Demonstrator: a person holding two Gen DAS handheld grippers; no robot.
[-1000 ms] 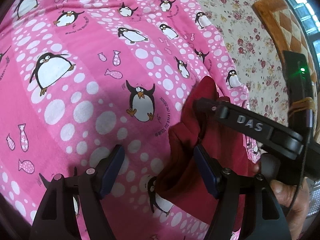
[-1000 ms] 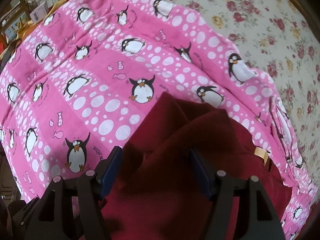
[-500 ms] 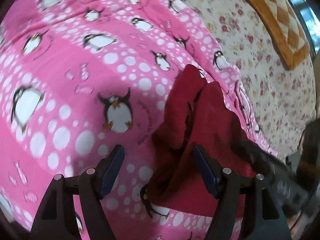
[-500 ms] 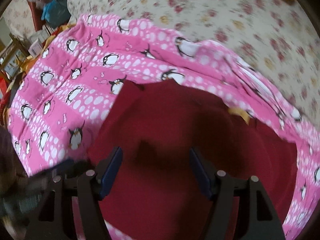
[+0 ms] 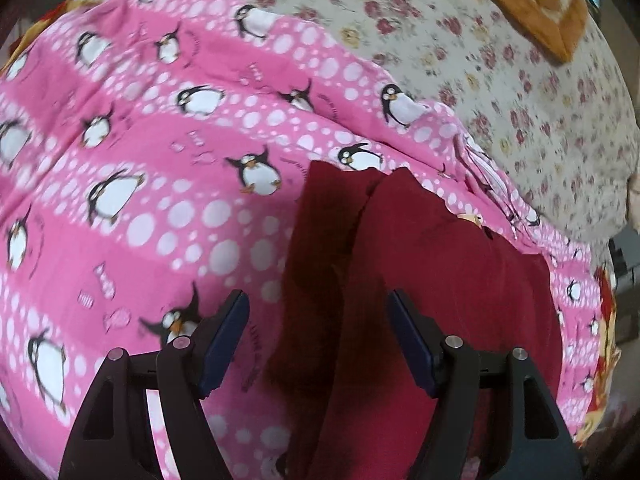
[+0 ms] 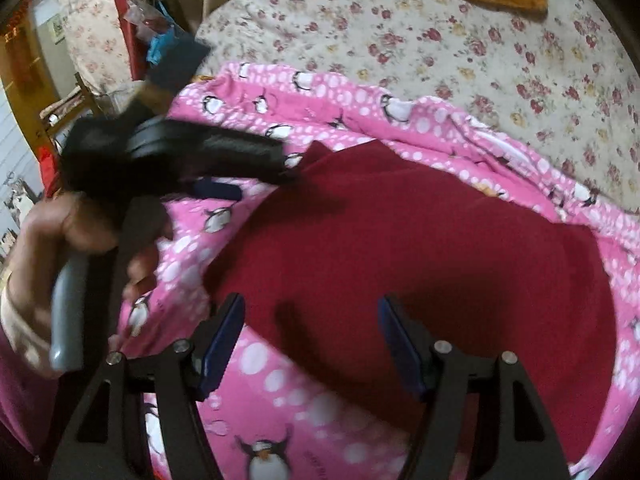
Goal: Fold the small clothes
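Risk: red garment [image 6: 400, 248] lies on the pink penguin blanket [image 5: 140, 200], far-left part doubled into a loose ridge. Left gripper [image 5: 318, 340] and right gripper [image 6: 310, 344] both spread, holding nothing. A deep pinch could catch the blanket too; that ridge may slump and skew the fold. Left gripper is blurred in the right view.

Both grippers: black plastic frames w/ triangular cut-outs, silver round screws at pivots, dark-blue pads on inner faces. Left gripper [image 5: 318, 340], right gripper [image 6: 310, 340] same build. Left unit [image 6: 192, 152] seen from right cam: black body, grey handle [image 6: 68, 312]. Pale sleeve cuff at wrist.
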